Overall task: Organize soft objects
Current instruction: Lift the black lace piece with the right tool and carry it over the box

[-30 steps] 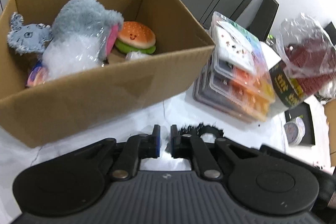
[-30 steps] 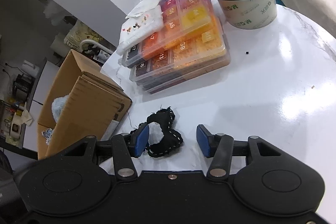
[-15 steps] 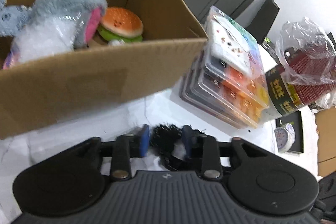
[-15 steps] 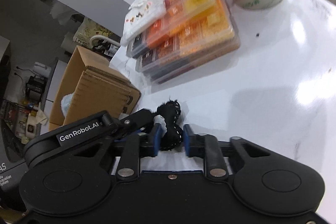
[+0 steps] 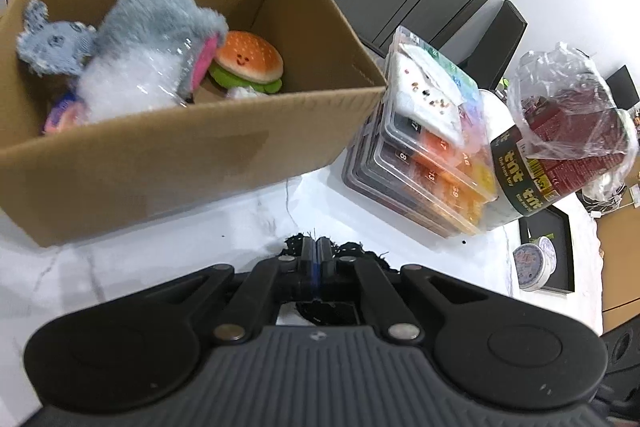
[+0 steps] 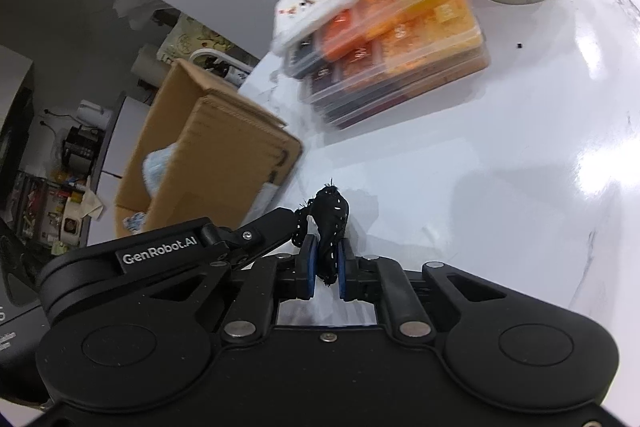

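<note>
A small black fabric piece (image 6: 331, 217) with white stitching is pinched between both grippers just above the white table. My right gripper (image 6: 324, 263) is shut on its near end. My left gripper (image 5: 317, 255) is shut on its other end, which shows as black fringe (image 5: 352, 249) around the fingers; the left gripper also shows in the right wrist view (image 6: 280, 227). The open cardboard box (image 5: 192, 163) stands just ahead of the left gripper and holds a grey plush (image 5: 152, 27), a small blue-grey plush (image 5: 52, 45) and a burger toy (image 5: 248, 61).
A stack of clear bead organizers (image 5: 432, 155) stands right of the box, with a white paper tub (image 5: 516, 187) and a plastic-wrapped red pack (image 5: 572, 131) beyond it. A small round tin (image 5: 534, 263) lies at the right. The box also shows in the right wrist view (image 6: 216, 163).
Both grippers have closed on the black fabric piece, the right from wide open, the left after opening briefly around it. The piece now hangs pinched between them.
</note>
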`<state>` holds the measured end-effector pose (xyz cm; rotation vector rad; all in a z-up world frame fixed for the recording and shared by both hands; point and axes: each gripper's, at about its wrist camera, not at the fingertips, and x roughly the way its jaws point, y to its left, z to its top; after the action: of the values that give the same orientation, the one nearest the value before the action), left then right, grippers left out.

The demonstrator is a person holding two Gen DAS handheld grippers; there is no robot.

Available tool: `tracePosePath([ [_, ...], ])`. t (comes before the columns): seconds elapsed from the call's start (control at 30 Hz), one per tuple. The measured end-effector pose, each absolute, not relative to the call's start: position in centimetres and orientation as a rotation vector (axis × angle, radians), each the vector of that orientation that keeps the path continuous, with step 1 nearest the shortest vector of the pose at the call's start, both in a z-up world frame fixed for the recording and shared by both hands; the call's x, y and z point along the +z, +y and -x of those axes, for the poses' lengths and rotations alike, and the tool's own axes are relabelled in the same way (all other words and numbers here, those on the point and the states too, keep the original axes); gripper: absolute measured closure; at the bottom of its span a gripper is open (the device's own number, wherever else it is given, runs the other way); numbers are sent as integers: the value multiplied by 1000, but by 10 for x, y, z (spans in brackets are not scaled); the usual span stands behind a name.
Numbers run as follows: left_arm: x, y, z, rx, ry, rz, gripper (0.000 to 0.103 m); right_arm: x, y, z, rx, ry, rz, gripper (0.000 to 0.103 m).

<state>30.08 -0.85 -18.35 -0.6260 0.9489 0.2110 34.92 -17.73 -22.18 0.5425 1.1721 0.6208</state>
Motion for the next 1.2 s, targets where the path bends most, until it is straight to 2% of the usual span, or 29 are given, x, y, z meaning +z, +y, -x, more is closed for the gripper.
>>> tracePosePath([
  [0.13, -169, -3, -292, 197, 934, 595, 103, -205, -177, -342, 643, 1147, -540, 92],
  [0.33, -146, 14, -275, 186, 915, 608, 96, -183, -176, -333, 683, 1128, -558, 92],
  [0.4, -138, 20, -268, 189, 907, 611, 90, -177, -176, -329, 697, 1125, -573, 92],
  [0.47, -129, 28, -260, 202, 881, 617, 73, -171, -175, -325, 717, 1121, -587, 92],
  [0.53, -120, 36, -253, 206, 855, 635, 60, -165, -173, -321, 743, 1118, -606, 92],
  [0.57, -117, 40, -249, 206, 840, 644, 58, -162, -171, -319, 756, 1116, -611, 92],
  [1.0, -102, 78, -223, 215, 776, 748, 59, -136, -127, -309, 881, 1116, -605, 93],
  [1.13, -103, 96, -216, 215, 765, 832, 64, -136, -112, -310, 904, 1130, -608, 93],
  [1.2, -104, 103, -213, 226, 760, 846, 74, -137, -104, -311, 912, 1140, -608, 93],
])
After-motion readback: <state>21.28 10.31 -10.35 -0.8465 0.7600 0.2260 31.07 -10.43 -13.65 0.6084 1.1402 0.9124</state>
